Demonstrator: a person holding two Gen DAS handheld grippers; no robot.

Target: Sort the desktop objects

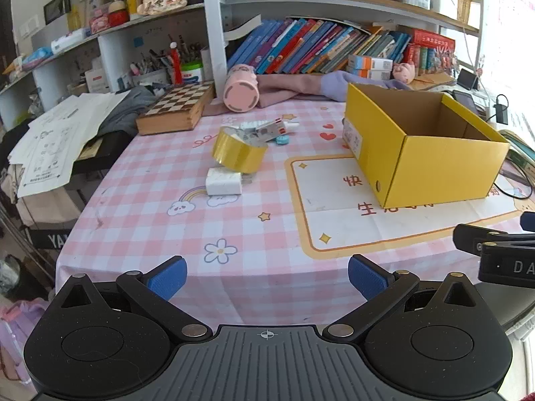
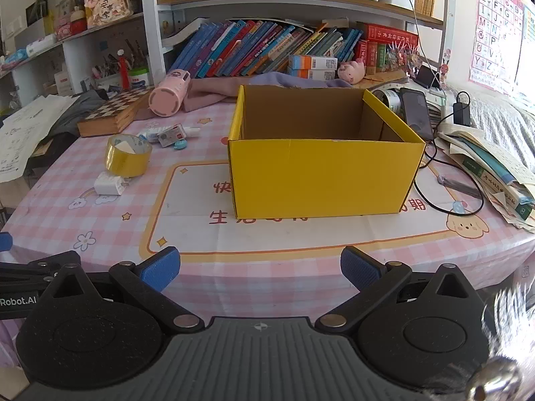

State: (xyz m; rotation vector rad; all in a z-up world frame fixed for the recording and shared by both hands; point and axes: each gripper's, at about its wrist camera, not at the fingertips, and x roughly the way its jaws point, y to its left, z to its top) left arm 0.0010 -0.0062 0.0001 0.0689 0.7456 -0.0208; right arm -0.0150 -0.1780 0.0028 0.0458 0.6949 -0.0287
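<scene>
An open, empty yellow cardboard box (image 1: 431, 163) (image 2: 321, 180) stands on the pink checked tablecloth (image 1: 150, 207). Left of it lie a yellow tape roll (image 1: 239, 152) (image 2: 127, 157), a white charger plug (image 1: 224, 182) (image 2: 108, 183), a small tube with a boxed item (image 1: 271, 130) (image 2: 170, 135) and a little blue round piece (image 1: 282, 139) (image 2: 180, 144). My left gripper (image 1: 267, 277) is open and empty at the table's near edge. My right gripper (image 2: 260, 267) is open and empty in front of the box.
A chessboard box (image 1: 177, 108) and a pink bottle on its side (image 1: 240, 90) lie at the back. Books line the shelf (image 2: 267, 50). Papers hang off the left edge (image 1: 53, 147). A phone, cables and stacked books (image 2: 485, 163) sit right of the box.
</scene>
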